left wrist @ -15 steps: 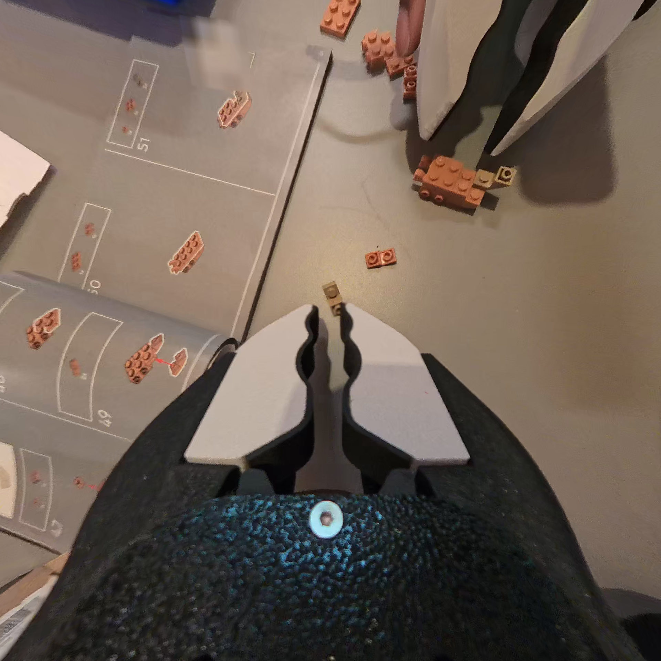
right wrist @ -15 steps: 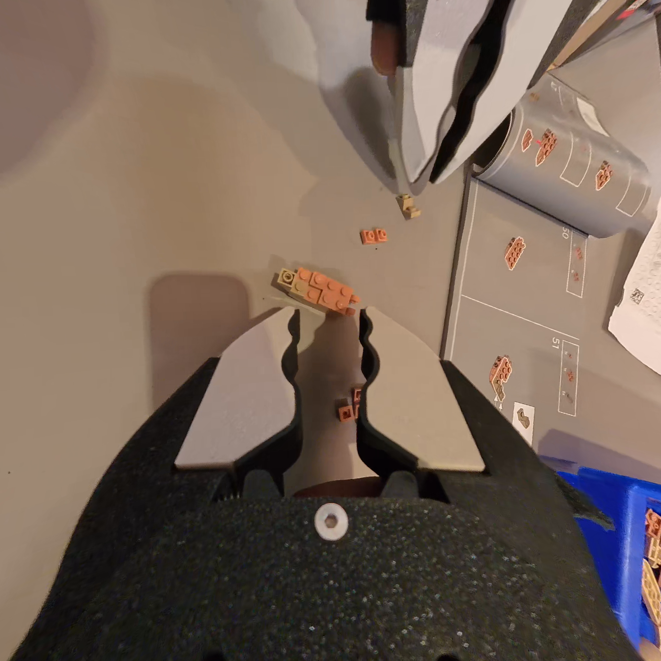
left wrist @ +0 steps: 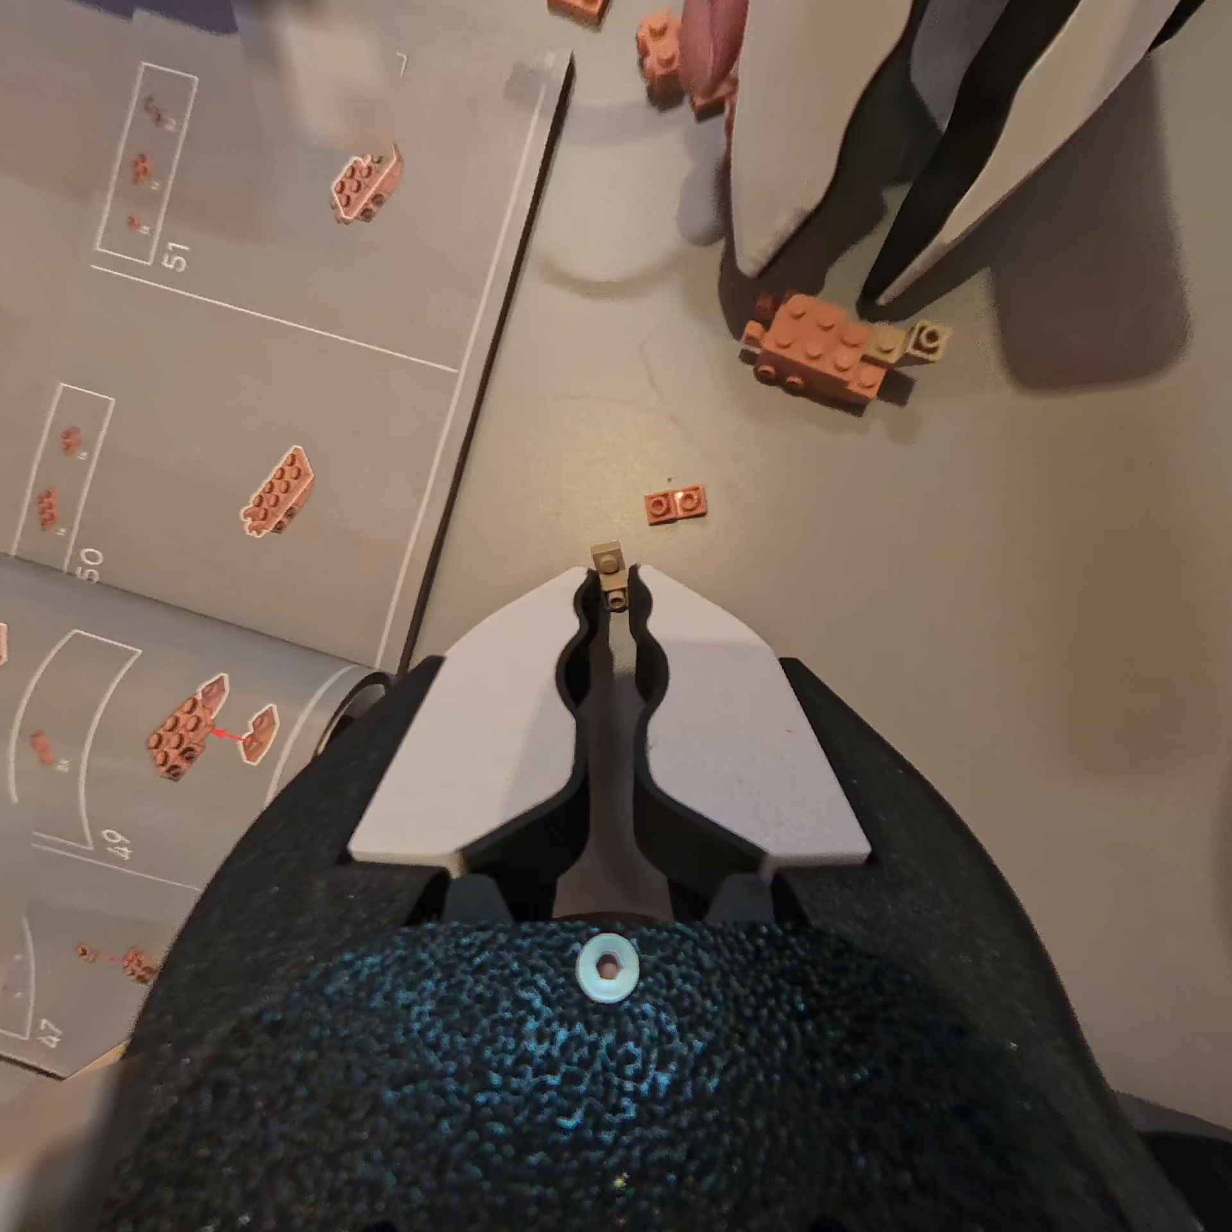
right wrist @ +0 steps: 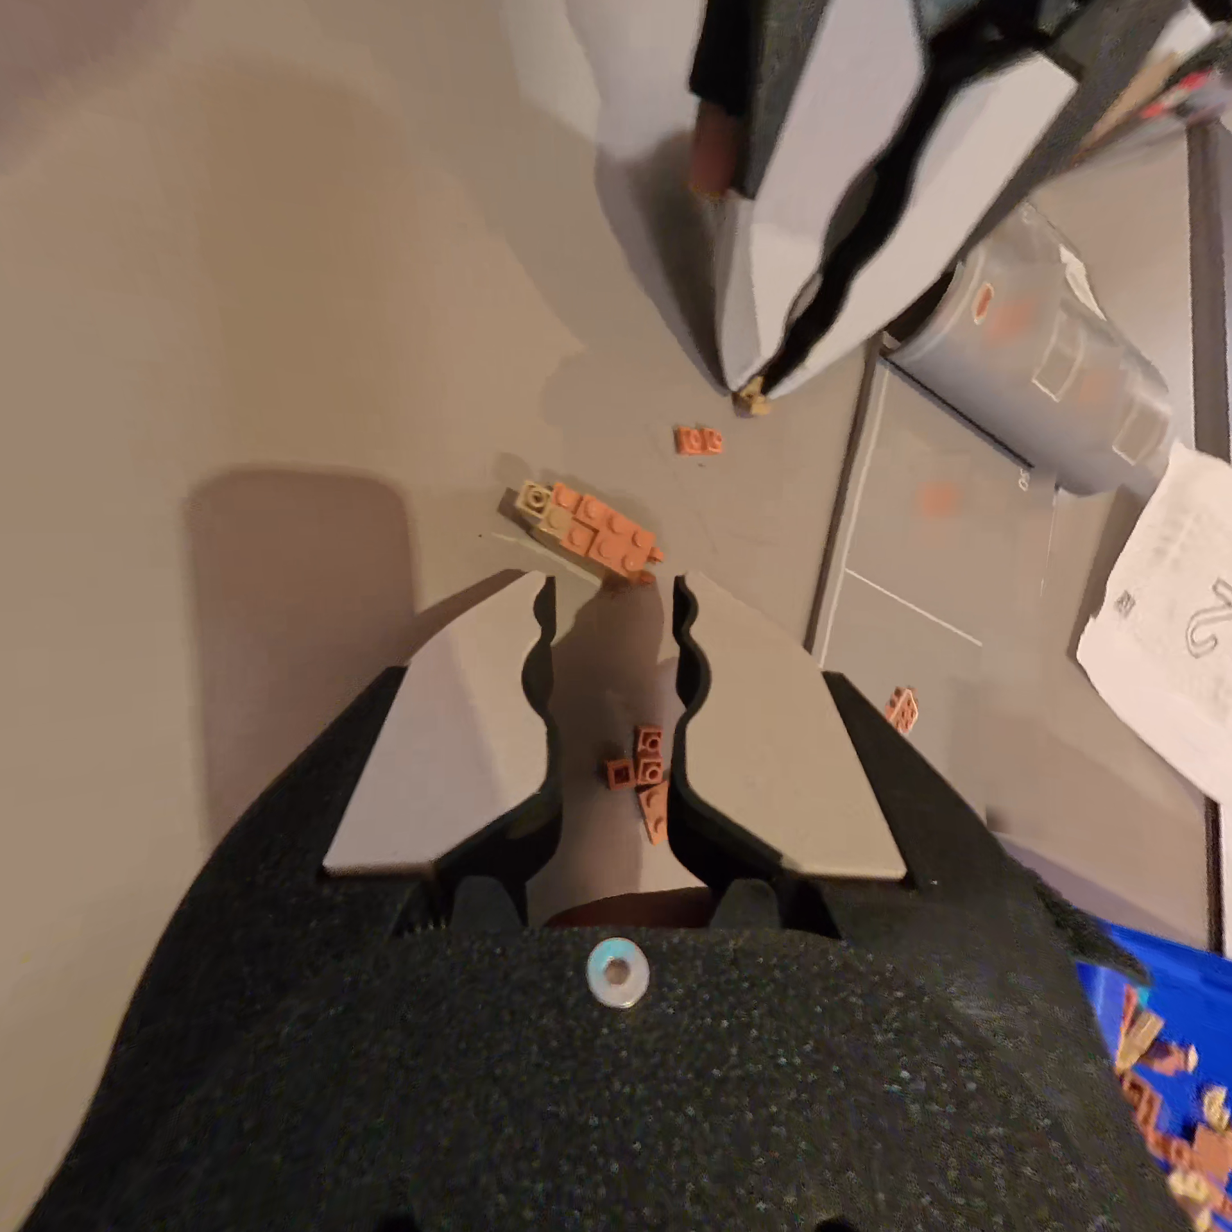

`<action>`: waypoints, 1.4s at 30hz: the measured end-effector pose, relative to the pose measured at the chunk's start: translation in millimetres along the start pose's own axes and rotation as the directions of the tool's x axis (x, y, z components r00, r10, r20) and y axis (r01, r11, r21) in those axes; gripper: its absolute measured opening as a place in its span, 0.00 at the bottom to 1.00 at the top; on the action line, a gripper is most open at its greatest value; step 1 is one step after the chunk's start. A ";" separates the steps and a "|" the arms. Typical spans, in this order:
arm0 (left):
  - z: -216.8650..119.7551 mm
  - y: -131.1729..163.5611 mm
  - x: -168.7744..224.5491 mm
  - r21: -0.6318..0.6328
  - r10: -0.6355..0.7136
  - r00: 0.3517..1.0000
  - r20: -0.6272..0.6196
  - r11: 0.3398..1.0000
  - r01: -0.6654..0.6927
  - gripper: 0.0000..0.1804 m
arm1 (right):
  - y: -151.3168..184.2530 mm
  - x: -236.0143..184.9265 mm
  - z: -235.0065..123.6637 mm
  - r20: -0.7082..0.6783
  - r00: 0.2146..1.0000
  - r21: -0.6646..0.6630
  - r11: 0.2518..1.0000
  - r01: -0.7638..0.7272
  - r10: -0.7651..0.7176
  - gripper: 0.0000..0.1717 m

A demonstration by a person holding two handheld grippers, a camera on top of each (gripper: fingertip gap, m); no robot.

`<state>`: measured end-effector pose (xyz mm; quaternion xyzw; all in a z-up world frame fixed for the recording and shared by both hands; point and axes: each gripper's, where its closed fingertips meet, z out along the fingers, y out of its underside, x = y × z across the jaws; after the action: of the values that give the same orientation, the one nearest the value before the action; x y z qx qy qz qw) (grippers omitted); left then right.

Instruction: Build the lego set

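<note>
The left gripper (left wrist: 612, 579) has its jaws drawn narrow around a small tan bracket piece (left wrist: 610, 567). The piece stands between the fingertips with its studded plate poking out past them; the right wrist view also shows it pinched at the tips (right wrist: 752, 399), low over the grey table (left wrist: 867, 667).

The right gripper (right wrist: 612, 583) stands wide and holds nothing. Just beyond its fingertips lies a small orange brick assembly (right wrist: 603, 533) with two tan pieces at one end (right wrist: 543, 507). The assembly is close to the tips, but apart from both pads. Under the open jaws, nearer the gripper body, a few loose dark-orange pieces (right wrist: 640, 767) lie on the table.

Between the two grippers a flat orange two-stud plate (left wrist: 677, 505) lies alone on the table, just ahead of the tan bracket. An open instruction booklet (left wrist: 267, 333) with a curled page covers the side of the table to the left of the left gripper. A white sheet of paper (right wrist: 1167, 633) lies beyond it, and a blue bin of mixed pieces (right wrist: 1173, 1067) sits at the lower right of the right wrist view.
</note>
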<state>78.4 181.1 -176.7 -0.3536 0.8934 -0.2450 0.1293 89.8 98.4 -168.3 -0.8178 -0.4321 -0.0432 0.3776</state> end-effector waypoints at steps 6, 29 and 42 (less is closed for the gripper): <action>-7.7 -8.0 4.1 0.029 0.015 1.000 -0.001 0.999 -0.015 0.04 | -10.7 -1.2 -1.4 0.080 0.985 0.059 0.988 0.146 -0.150 0.21; -3.6 -8.7 10.3 0.021 0.063 0.998 -0.015 0.998 -0.062 0.04 | -4.6 13.8 19.4 0.144 0.973 -0.100 0.975 0.198 -0.183 0.10; -0.4 -20.6 22.5 0.047 0.136 0.990 -0.023 0.990 -0.135 0.04 | -11.0 3.8 -1.5 -0.064 0.994 -0.074 0.993 -0.087 0.083 0.17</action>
<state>73.8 152.6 -166.8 -0.2858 0.9112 -0.2605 0.1418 84.5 103.7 -159.4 -0.8476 -0.3832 -0.0687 0.3606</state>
